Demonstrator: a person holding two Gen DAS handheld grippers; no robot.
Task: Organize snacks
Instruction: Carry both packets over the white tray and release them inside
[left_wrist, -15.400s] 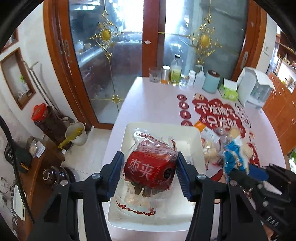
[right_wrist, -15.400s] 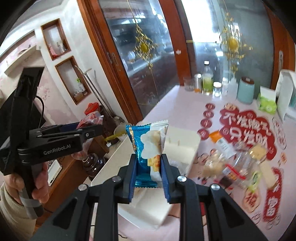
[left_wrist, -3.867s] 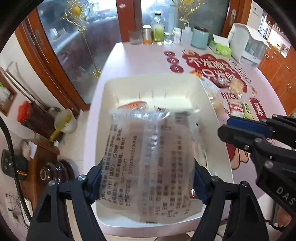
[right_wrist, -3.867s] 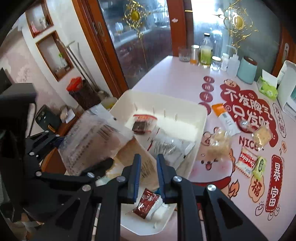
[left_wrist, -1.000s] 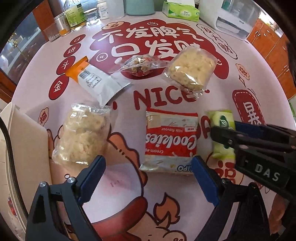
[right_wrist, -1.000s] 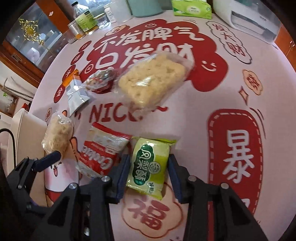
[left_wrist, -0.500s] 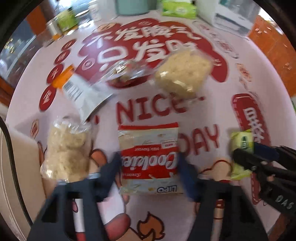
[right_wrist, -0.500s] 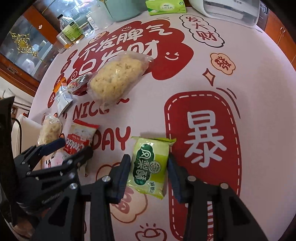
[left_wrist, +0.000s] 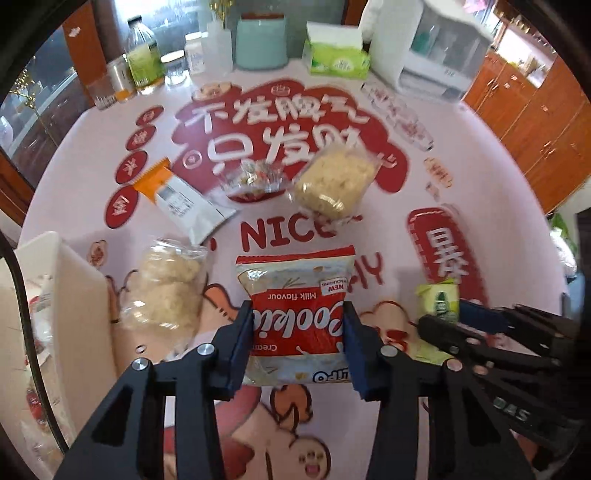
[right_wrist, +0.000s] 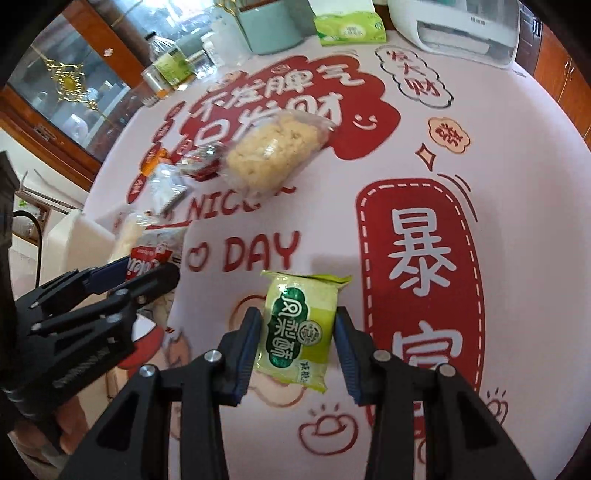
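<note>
My left gripper (left_wrist: 297, 345) is shut on a red and white cookies packet (left_wrist: 295, 306) and holds it just above the table. My right gripper (right_wrist: 297, 345) is shut on a small green snack packet (right_wrist: 301, 325), also seen in the left wrist view (left_wrist: 439, 299). On the pink tablecloth lie two clear bags of pale puffed snacks (left_wrist: 166, 291) (left_wrist: 336, 184), an orange and white packet (left_wrist: 181, 201) and a small clear candy bag (left_wrist: 255, 179). The white bin (left_wrist: 55, 295) stands at the left edge.
Bottles and jars (left_wrist: 142, 59), a teal canister (left_wrist: 262, 40), a green tissue box (left_wrist: 336, 55) and a white appliance (left_wrist: 424, 48) line the table's far edge. Wooden cabinets (left_wrist: 535, 110) stand to the right. The left gripper shows in the right wrist view (right_wrist: 110, 288).
The left gripper's jaws have closed from wide open onto the cookies packet and lifted it. The right gripper has kept its hold on the green packet and raised it off the cloth.
</note>
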